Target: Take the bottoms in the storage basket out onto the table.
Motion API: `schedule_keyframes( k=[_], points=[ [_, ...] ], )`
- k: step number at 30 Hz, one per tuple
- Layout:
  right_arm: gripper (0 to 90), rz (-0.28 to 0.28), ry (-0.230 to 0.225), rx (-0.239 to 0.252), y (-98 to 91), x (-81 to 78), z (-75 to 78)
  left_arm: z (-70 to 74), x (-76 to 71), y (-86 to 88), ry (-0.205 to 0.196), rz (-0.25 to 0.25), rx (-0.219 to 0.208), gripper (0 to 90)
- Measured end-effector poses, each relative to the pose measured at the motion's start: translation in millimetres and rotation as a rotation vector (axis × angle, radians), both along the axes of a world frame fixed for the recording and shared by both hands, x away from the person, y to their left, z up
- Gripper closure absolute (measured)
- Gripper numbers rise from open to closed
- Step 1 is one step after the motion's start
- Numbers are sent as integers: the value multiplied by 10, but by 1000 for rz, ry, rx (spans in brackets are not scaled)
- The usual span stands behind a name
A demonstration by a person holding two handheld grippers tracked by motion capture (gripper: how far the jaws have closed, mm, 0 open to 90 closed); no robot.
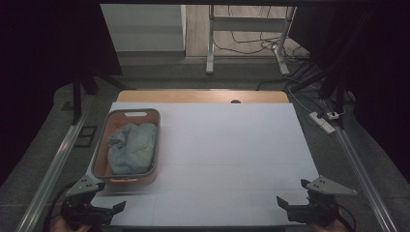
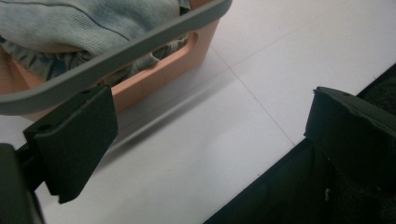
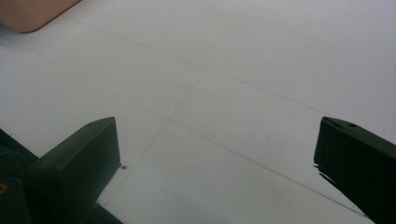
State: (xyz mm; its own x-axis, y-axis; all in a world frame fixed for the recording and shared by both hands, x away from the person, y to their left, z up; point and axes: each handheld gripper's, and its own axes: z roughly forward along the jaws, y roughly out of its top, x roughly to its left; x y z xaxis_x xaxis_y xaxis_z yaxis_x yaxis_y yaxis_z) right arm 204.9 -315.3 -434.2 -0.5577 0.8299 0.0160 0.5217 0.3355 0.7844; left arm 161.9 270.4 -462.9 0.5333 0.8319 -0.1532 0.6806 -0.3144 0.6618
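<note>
From the high view, a white table [image 1: 217,145] holds an orange basket [image 1: 126,145] with a grey rim on its left side. A soft, pale blue cloth [image 1: 133,147] sits bunched up inside it. The left gripper [image 1: 104,208] waits at the near left corner, just in front of the basket, with its jaws spread and nothing between them. The right gripper [image 1: 290,205] waits at the near right corner, well apart from the basket, jaws spread and empty too. Past the far edge of the table there are metal legs, loose cables and a power strip [image 1: 323,122] on the floor.

In the left gripper view, the basket [image 2: 159,70] is close, up and to the left. The blue cloth [image 2: 84,23] puffs over its grey rim. The jaws stand wide apart over bare white table [image 2: 224,140].

In the right gripper view, the jaws are wide apart over the white table [image 3: 233,84]. A corner of the orange basket [image 3: 32,14] peeks in at the top left, far from the jaws.
</note>
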Motion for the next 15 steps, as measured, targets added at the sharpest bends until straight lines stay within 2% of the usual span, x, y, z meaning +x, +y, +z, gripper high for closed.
schedule_keyframes(
  k=[3, 5, 8, 15],
  points=[
    [3, 4, 30, 24, 6, 3, 2, -4, 10, 10, 13, -8, -14, 29],
    [3, 11, 31, 5, 23, 0, 2, -6, 17, 21, 22, -7, -26, 28],
    [3, 16, 36, 9, 23, 6, -2, -9, 26, 36, 31, -12, -40, 28],
    [3, 21, 51, 9, 29, 16, -8, -12, 34, 23, 41, -21, -32, 24]
  ],
)
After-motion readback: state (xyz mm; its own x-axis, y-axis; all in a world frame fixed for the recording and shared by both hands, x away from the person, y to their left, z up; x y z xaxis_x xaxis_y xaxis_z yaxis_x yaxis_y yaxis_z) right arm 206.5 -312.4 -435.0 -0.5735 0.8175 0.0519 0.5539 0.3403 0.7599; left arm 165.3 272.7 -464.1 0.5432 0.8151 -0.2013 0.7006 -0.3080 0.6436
